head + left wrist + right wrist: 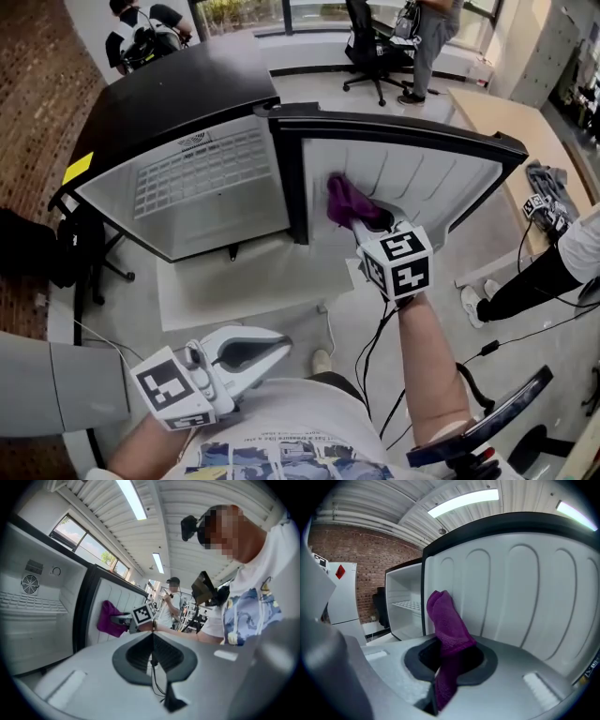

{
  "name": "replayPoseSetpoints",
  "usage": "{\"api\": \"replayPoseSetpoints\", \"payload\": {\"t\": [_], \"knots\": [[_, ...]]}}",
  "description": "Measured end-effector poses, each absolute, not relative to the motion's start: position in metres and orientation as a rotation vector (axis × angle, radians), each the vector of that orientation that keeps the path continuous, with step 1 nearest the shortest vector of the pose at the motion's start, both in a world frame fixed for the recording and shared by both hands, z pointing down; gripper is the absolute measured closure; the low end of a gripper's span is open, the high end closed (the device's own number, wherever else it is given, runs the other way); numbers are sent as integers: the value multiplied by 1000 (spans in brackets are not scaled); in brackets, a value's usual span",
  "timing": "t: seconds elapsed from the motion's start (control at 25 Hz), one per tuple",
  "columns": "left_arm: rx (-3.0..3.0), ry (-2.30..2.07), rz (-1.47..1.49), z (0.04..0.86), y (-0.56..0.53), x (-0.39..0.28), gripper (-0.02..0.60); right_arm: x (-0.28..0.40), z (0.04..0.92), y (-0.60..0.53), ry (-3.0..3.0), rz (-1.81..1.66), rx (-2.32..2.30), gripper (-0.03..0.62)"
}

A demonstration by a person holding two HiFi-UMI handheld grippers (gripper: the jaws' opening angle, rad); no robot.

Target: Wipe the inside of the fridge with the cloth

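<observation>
A small fridge [202, 183] stands open, its white inside fitted with a wire shelf [202, 169]. The door [427, 173] swings out to the right, showing its ribbed white inner side. My right gripper [364, 221] is shut on a purple cloth [345, 199] and presses it against the door's inner face near the hinge. In the right gripper view the cloth [447, 620] rises from the gripper [445, 654] against the door liner [525, 597]. My left gripper [279, 345] hangs low by my body, shut and empty; in its own view [152, 637] it points toward the cloth [110, 619].
A pale mat [244, 286] lies under the fridge front. Cables [375, 347] trail on the floor. A person's leg [525, 281] stands to the right, a wooden table [511, 122] behind it. An office chair [370, 52] and people are at the back.
</observation>
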State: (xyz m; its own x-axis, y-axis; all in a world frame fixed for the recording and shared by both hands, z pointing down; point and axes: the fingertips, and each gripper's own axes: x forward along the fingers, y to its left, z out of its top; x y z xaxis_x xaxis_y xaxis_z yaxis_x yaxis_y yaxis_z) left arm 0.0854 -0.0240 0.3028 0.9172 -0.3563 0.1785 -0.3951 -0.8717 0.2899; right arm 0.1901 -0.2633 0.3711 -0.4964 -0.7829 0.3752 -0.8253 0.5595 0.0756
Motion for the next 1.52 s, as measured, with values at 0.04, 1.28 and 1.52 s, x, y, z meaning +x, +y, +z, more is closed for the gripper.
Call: {"api": "replayPoseSetpoints", "payload": {"t": [0.04, 1.28, 1.52], "knots": [[2757, -549, 172, 303, -25, 88, 574, 197, 372, -264, -2421, 163, 1327, 542], [2778, -340, 173, 307, -24, 171, 574, 425, 377, -236, -2062, 242, 1818, 542], [2780, -346, 179, 307, -22, 167, 574, 409, 371, -229, -2110, 243, 1794, 542]]}}
